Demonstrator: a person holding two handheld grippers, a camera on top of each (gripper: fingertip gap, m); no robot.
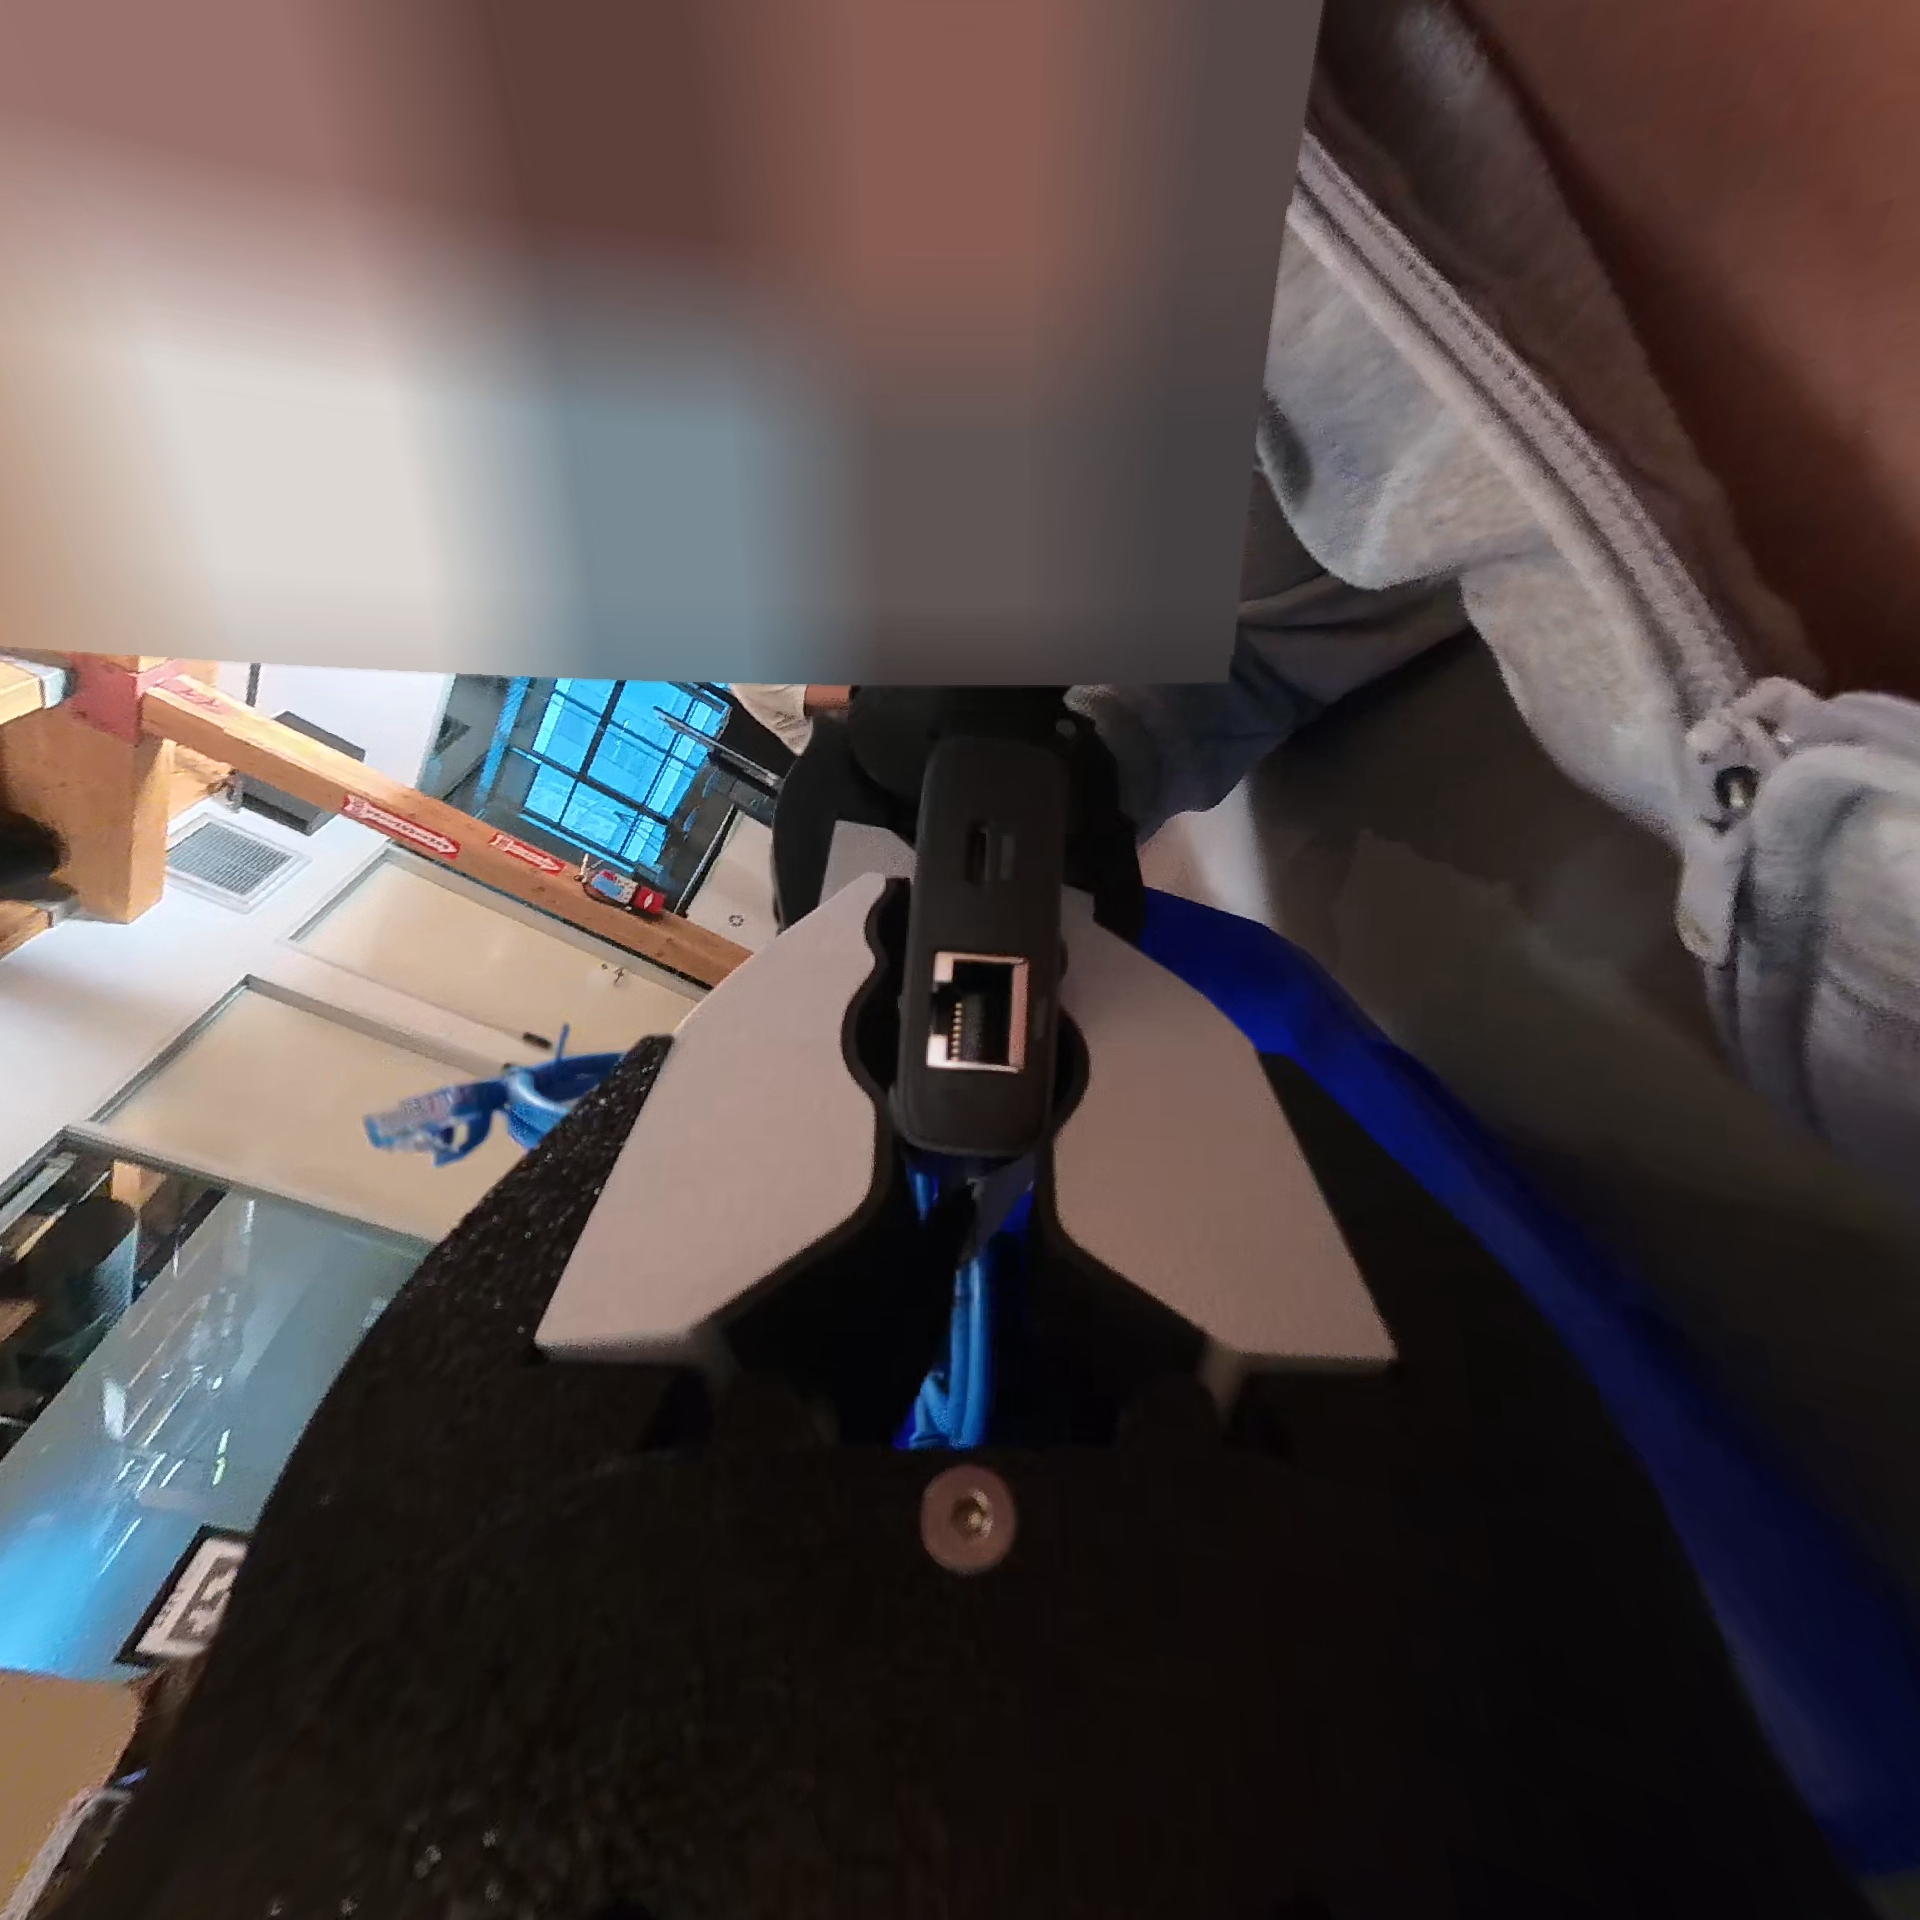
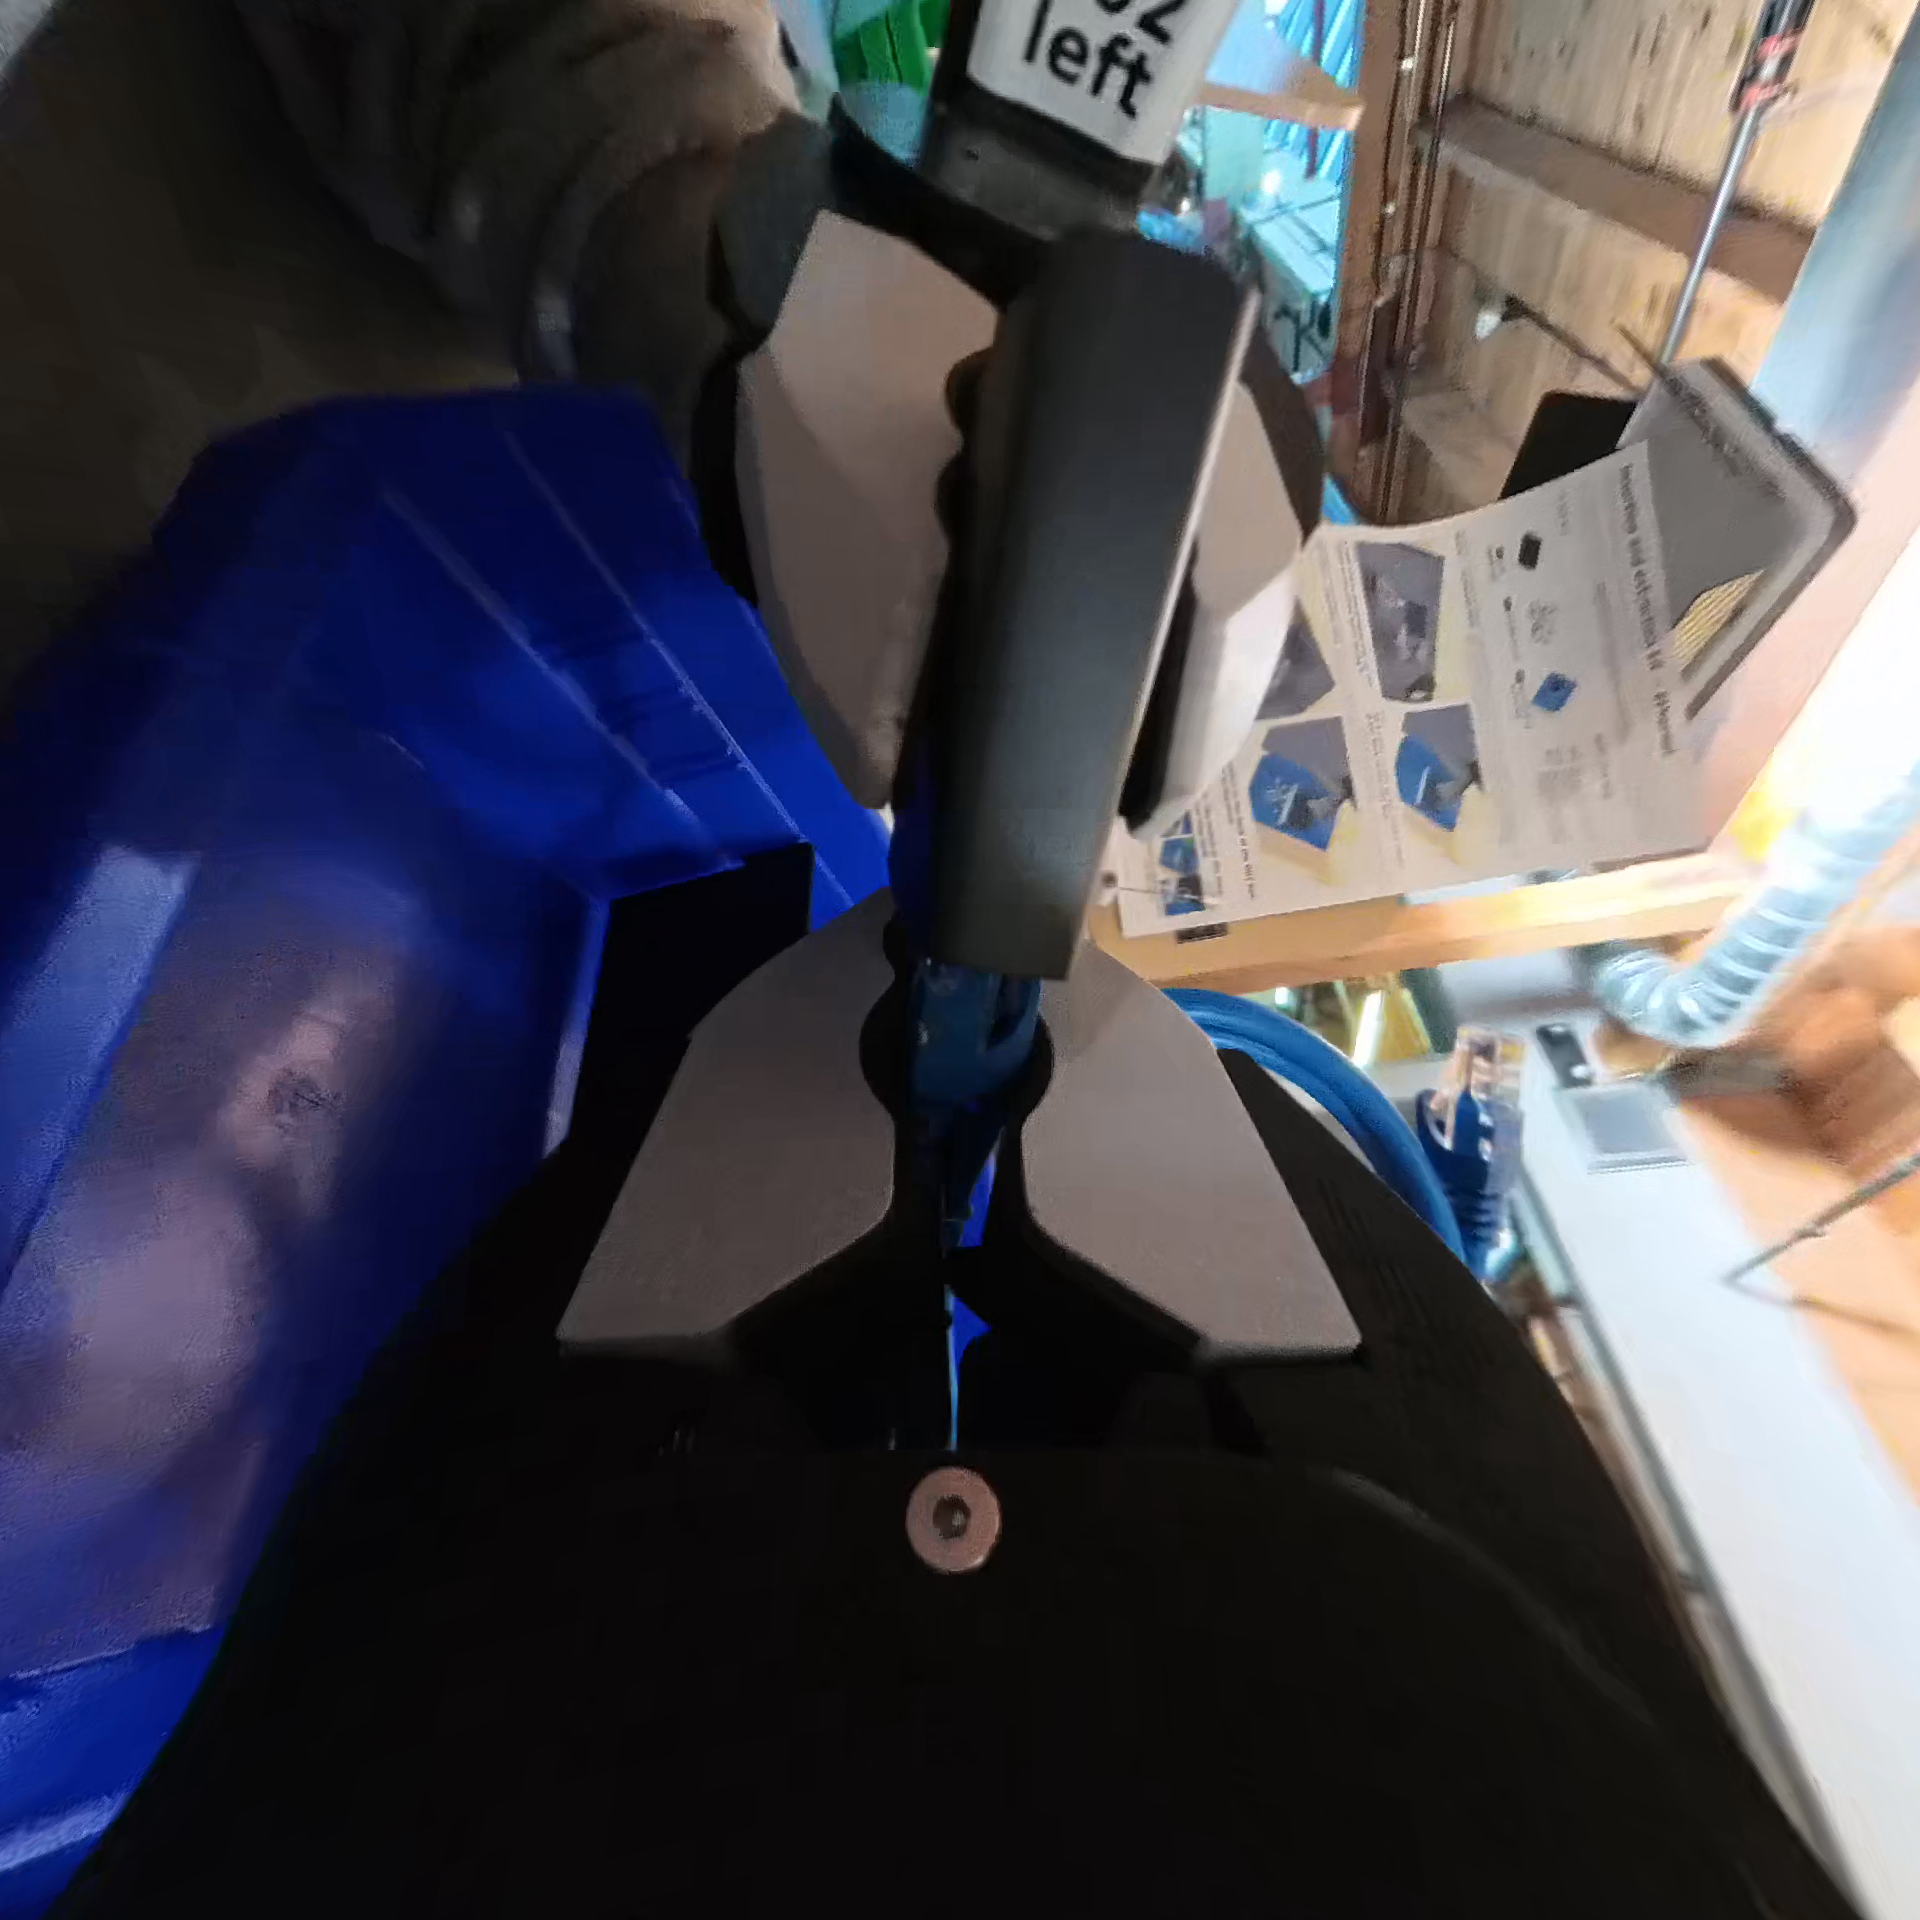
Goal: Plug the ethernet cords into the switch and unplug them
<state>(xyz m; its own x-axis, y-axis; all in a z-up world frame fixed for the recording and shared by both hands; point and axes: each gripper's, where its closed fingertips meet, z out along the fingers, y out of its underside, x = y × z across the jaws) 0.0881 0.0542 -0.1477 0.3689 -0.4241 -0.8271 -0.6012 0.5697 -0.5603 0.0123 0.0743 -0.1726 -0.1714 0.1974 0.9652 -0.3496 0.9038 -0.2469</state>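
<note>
gripping item: left gripper [image 1: 971, 1023], grey fingers [image 1: 769, 1101] clenched on a black adapter block [image 1: 982, 961] with a metal-rimmed network socket [image 1: 977, 1013] on its near face; block stands upright between the fingertips.

item two: right gripper [image 2: 961, 1049], grey fingers [image 2: 769, 1153] closed tight on a blue cable plug [image 2: 966, 1039], which sits just under the lower end of the same black adapter block [image 2: 1070, 603]; whether plug and block touch cannot be told.

item three: blue cable [image 1: 961, 1320], running down between the left gripper's fingers; a loose blue plug end [image 1: 416, 1117] shows off to the left.

item four: blue plastic bin [image 2: 436, 727], beside the right gripper on its left.

item five: printed sheet with pictures [image 2: 1455, 686], hanging at right.

item six: grey zipped sleeve or garment [image 1: 1558, 520], upper right of the left wrist view.
</note>
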